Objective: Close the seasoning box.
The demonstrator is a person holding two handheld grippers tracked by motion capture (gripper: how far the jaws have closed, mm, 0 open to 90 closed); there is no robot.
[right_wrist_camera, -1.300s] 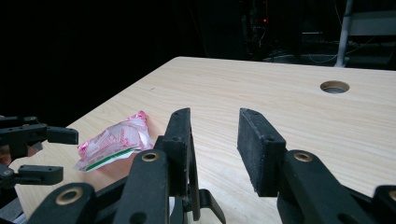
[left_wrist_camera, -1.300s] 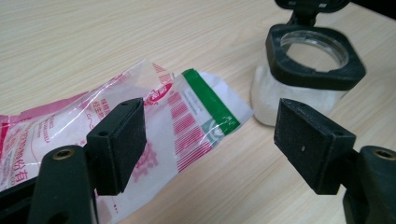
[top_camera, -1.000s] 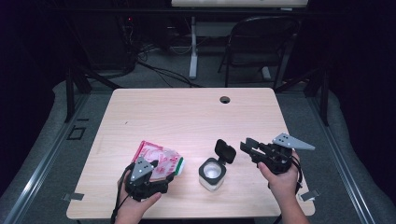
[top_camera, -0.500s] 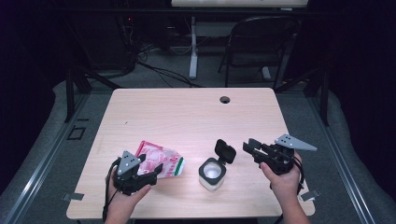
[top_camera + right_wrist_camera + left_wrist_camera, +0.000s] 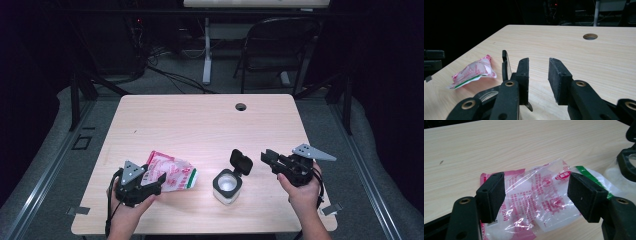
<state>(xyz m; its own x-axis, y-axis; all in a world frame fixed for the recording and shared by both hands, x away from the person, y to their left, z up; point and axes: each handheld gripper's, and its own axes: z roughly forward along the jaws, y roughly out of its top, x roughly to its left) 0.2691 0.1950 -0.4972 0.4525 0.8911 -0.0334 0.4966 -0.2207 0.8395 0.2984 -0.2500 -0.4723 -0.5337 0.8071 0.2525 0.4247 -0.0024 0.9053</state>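
High view above the table [image 5: 200,125] looking forward-down, both claw views low and close, sharing the packet [image 5: 541,202].

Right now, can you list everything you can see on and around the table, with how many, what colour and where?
plastic bag: one, clear with pink and green print, near left part of the table, between the open jaws of the left gripper
small jar: one, white with black rim and black flip lid standing open, near middle of the table
table: one, light wood, with a round hole near its far edge
chair: one, dark, on the floor behind the table
left gripper: one, black, jaws open around the bag, pads not pressing it
right gripper: one, black, jaws apart with nothing between them, have just been closing, right of the jar
hands: two, at the near edge
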